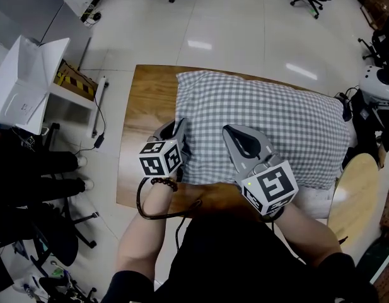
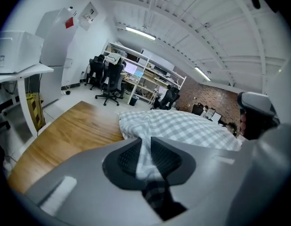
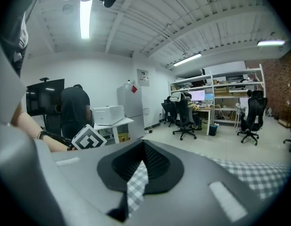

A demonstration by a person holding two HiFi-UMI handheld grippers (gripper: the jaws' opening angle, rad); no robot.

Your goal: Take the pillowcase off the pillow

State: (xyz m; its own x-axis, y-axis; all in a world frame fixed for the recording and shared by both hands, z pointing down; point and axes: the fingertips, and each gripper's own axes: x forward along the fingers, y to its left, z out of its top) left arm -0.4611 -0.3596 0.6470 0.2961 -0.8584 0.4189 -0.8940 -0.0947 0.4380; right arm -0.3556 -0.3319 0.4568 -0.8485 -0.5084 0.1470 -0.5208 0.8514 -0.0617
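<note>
pillowcase (image 1: 263, 118) with pillow (image 1: 317, 204) inside, left gripper (image 2: 144, 145) and right gripper (image 3: 143, 149) fingers clamped on its fabric

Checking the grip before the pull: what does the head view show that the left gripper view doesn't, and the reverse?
Only the head view: both the left gripper and the right gripper at the near edge of the pillow. Only the left gripper view: a fold of the pillowcase pinched between that gripper's pads, with shelves far behind. Both: the checked pillow lying on the wooden table.
</note>
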